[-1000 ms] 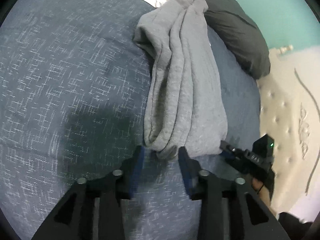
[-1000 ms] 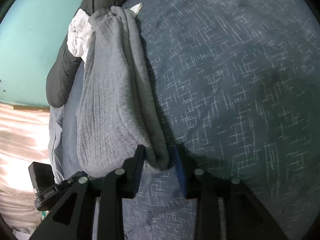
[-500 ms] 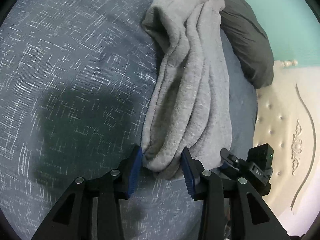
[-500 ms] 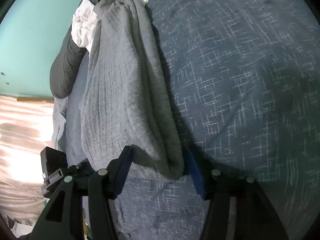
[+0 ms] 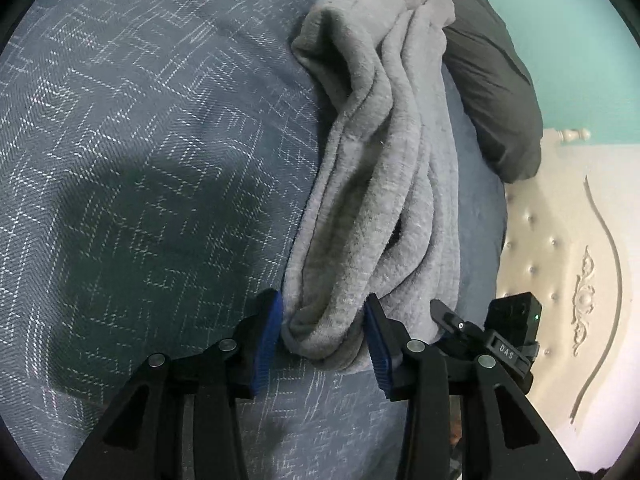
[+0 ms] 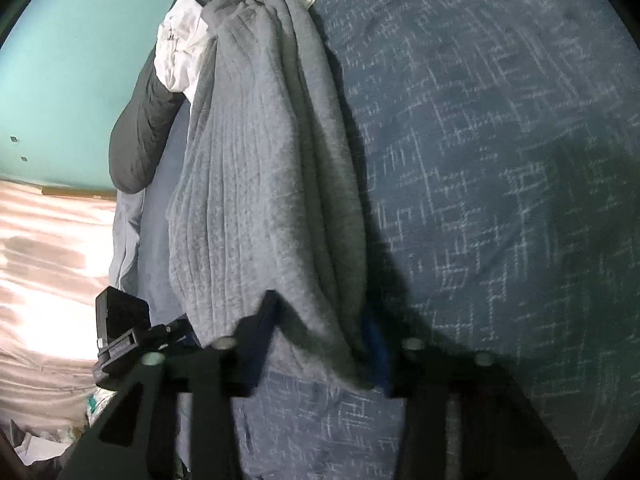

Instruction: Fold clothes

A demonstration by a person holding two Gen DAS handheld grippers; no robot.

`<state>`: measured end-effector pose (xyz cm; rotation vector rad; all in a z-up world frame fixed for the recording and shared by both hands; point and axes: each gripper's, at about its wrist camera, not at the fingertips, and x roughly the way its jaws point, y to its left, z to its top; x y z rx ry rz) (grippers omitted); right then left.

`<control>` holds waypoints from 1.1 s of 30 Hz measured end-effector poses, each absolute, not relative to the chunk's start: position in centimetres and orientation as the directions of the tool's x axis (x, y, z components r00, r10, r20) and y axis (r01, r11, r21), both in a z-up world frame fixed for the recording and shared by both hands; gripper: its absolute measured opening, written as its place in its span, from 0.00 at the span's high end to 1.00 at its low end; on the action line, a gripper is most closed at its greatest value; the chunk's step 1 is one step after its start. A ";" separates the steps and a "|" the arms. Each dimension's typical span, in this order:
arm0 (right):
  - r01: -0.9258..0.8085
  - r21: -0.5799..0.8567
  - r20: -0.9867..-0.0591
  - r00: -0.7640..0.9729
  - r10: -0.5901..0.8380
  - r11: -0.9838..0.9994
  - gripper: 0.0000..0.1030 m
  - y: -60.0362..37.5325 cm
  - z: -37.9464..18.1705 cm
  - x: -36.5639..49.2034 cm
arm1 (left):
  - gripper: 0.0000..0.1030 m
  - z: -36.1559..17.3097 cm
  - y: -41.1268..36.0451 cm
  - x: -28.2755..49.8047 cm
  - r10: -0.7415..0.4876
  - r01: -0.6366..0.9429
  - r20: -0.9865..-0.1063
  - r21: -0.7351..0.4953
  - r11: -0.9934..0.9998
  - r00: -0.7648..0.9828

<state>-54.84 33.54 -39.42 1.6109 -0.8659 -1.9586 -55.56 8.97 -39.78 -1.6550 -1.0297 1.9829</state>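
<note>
- the grey fleece garment (image 5: 380, 184) is bunched into a long, loosely folded strip, lying on the dark blue bedspread (image 5: 140, 160) with the white crosshatch pattern
- left gripper (image 5: 323, 320) has its blue-padded fingers (image 5: 269, 332) on either side of the near end of the garment. the bundled layers fill the gap and touch both pads, so it looks like it's grasping that end, though the jaws are fairly wide apart
- right gripper (image 6: 320, 332) is at the same near end from the other side. the fabric hangs down between its two fingers and covers part of the right one, but the fingers stand wide and the picture is blurry and dim there, so i honestly can't tell if it's pinching or just straddling the cloth
- in the left wrist view the right gripper's body (image 5: 500, 344) pokes in at lower right, just beside the garment's edge
- the far end of the garment runs up to a black puffy jacket (image 5: 496, 92) and some white crumpled cloth (image 6: 180, 52) at the head of the bed
- teal wall (image 6: 80, 60) behind all that, plus a cream tufted headboard (image 5: 560, 260) with a carved scroll on the right of the left wrist view
- the ribbed side of the fleece faces the right camera, the fluffier folded layers face the left one
</note>
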 end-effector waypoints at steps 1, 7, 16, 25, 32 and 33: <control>-0.040 0.717 -0.687 -0.211 -0.696 -0.696 0.69 33.5 -39.5 -54.8 | 0.62 -39.6 9.0 -55.5 0.677 0.169 -0.691 -0.720 -0.673 -0.252; -0.060 0.721 -0.686 -0.210 -0.697 -0.691 0.69 33.5 -39.7 -55.2 | 0.62 -39.8 9.6 -55.2 0.686 0.178 -0.680 -0.731 -0.658 -0.258; -0.052 0.715 -0.689 -0.223 -0.689 -0.698 0.70 33.4 -39.7 -55.2 | 0.59 -40.1 9.9 -55.5 0.685 0.173 -0.681 -0.731 -0.660 -0.259; -0.002 0.722 -0.670 -0.252 -0.699 -0.692 0.84 33.3 -38.0 -54.9 | 0.80 -38.2 10.4 -56.2 0.667 0.134 -0.696 -0.712 -0.689 -0.267; 0.030 0.744 -0.638 -0.269 -0.722 -0.668 0.85 33.1 -35.7 -55.0 | 0.83 -35.8 10.0 -56.1 0.670 0.109 -0.688 -0.715 -0.690 -0.279; 0.036 0.746 -0.633 -0.273 -0.725 -0.665 0.86 33.1 -35.3 -55.0 | 0.84 -35.4 9.8 -56.0 0.669 0.105 -0.686 -0.716 -0.690 -0.284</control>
